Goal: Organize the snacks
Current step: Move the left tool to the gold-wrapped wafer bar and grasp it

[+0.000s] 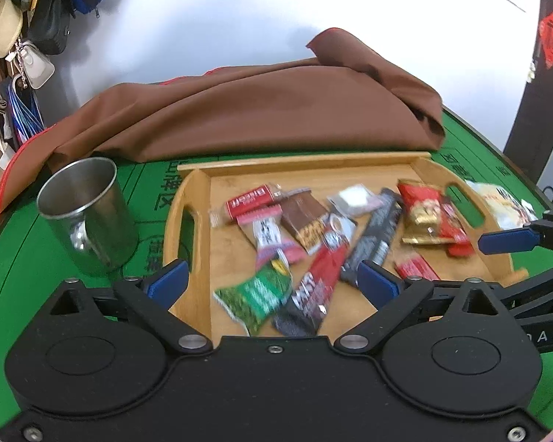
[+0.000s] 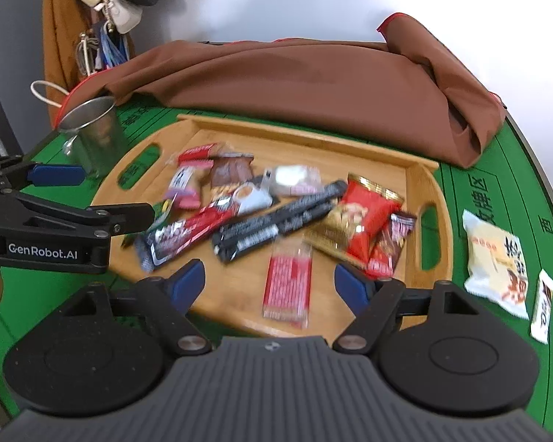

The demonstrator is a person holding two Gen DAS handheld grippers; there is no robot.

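Note:
A wooden tray [image 1: 202,258] [image 2: 387,169] on the green table holds several snack packets: a green packet [image 1: 254,294], a red-and-black stick [image 1: 313,294] [image 2: 195,228], a black stick [image 1: 378,235] [image 2: 276,221], a red-and-gold bag [image 1: 424,213] [image 2: 361,217] and a clear red-printed packet [image 2: 287,283]. My left gripper [image 1: 272,281] is open and empty above the tray's near left part. My right gripper [image 2: 271,281] is open and empty above the clear red packet. A white-and-yellow packet [image 2: 497,261] [image 1: 505,202] and a small white packet [image 2: 542,305] lie on the table right of the tray.
A steel mug [image 1: 88,213] [image 2: 96,132] stands left of the tray. A bunched brown cloth [image 1: 258,110] [image 2: 313,77] lies behind the tray. Bags and keys hang on the wall at the far left [image 1: 37,37]. The table edge curves at the right [image 2: 549,184].

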